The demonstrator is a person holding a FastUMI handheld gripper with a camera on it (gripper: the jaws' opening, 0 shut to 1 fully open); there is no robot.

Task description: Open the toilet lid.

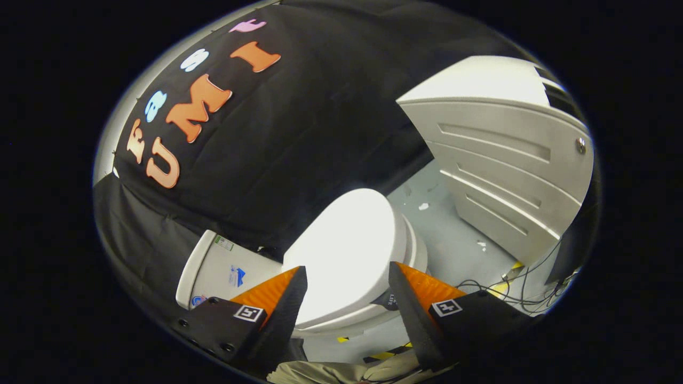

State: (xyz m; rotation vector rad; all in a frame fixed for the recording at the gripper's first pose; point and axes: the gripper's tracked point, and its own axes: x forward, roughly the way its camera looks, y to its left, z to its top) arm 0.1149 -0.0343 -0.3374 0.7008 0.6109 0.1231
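Hovering above the near end of the toilet (368, 266), the gripper (347, 290) has its fingers spread wide apart and released, grasping nothing. The closed toilet lid (347, 250) shows between the two fingers and extends beyond them; neither finger (291, 298) visibly touches it.

Orientation of the lid:
- The lid is white, oval and lies flat and shut on the bowl.
- Its long axis runs from the hinge end at the near left, by the cistern (221, 269), toward the rounded front end at the far right.
- The front end points toward the grey floor (459, 240) and the white panelled door (507, 160).

Labels and writing:
- The cistern carries a small green-and-white sticker near its top and a blue printed mark lower down; neither can be read at this size.
- A small dark tag sits on the bowl rim beside the right finger; its writing is too small to read.
- Each finger mount carries a square black-and-white marker.

Surroundings:
- Black cloth forms the wall behind the toilet, to the left and far.
- Dark cables (512, 293) lie tangled on the floor to the right of the bowl, near the foot of the door.
- Yellow-and-black striped tape (384, 353) lies on the floor below the bowl.
- Small white scraps lie scattered on the floor between bowl and door.
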